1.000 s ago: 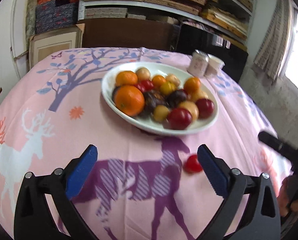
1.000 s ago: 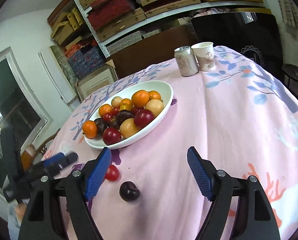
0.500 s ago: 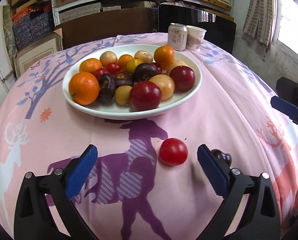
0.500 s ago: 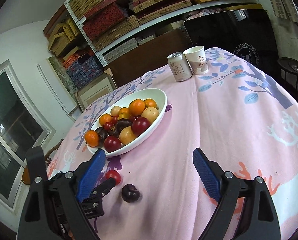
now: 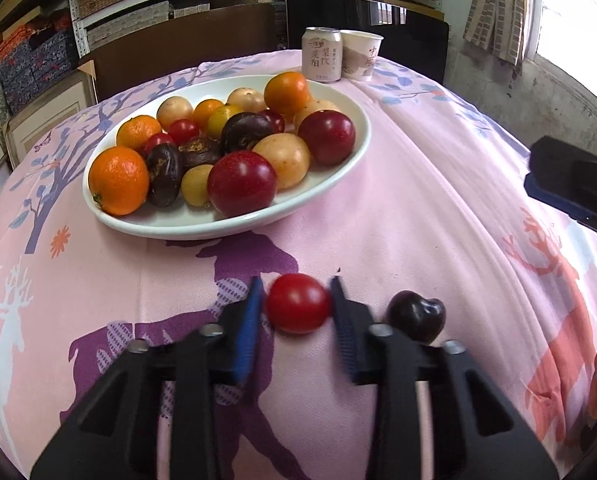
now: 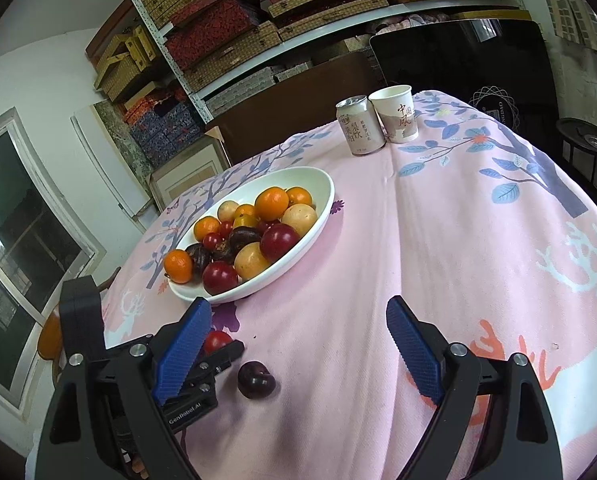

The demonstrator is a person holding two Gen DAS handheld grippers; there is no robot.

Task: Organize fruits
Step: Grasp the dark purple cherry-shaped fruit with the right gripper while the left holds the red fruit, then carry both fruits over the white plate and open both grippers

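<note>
The left gripper (image 5: pixel 298 300) has its blue pads (image 5: pixel 247 336) pinched against both sides of a small red tomato (image 5: pixel 298 303), which sits on the pink tablecloth (image 5: pixel 418 208) near the table's near edge, in front of the white bowl (image 5: pixel 338 184). Just beside it, to the right in the left wrist view, lies a dark cherry (image 5: pixel 416 315), apart from the fingers and touching nothing but the cloth. The right gripper (image 6: pixel 298 344) hangs over the cloth with its fingers (image 6: pixel 412 354) spread wide and nothing between them; the cherry lies below and left of its gap. The bowl, toward the table's middle, is heaped with oranges, plums and other fruit. A can (image 6: pixel 358 126) and a paper cup (image 6: pixel 396 114) stand side by side at the far edge.
</note>
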